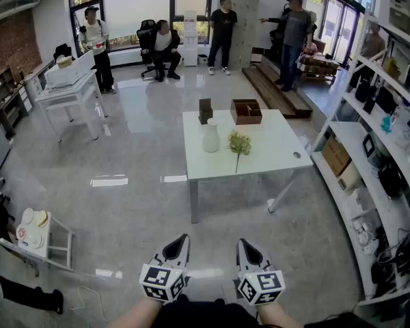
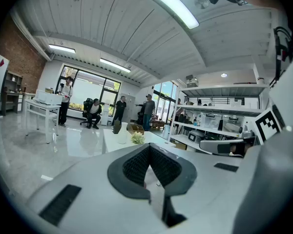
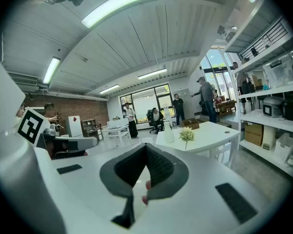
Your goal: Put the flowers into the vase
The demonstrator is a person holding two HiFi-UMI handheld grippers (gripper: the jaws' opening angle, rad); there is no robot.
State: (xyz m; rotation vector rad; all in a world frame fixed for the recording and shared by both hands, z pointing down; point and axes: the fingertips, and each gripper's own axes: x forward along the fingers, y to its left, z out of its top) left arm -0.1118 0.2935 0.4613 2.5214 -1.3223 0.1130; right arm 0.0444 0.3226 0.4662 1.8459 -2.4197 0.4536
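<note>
The left claw point(image 1: 182, 239) and the right claw point(image 1: 242, 243) are each closed tip to tip with nothing between the pads. They are held low in front of the person, well apart from the white surface point(image 1: 273, 149), so the step in hand looks to be the approach. The flowers point(image 1: 239, 143) lie flat on that surface just beside the upright white vase point(image 1: 211, 137), with the stem trailing toward the near edge. It would be best to close in squarely and part one claw before reaching. That claw can pinch the stem below the bloom, not the petals, while the other steadies the vase, which seems light enough to tip.
</note>
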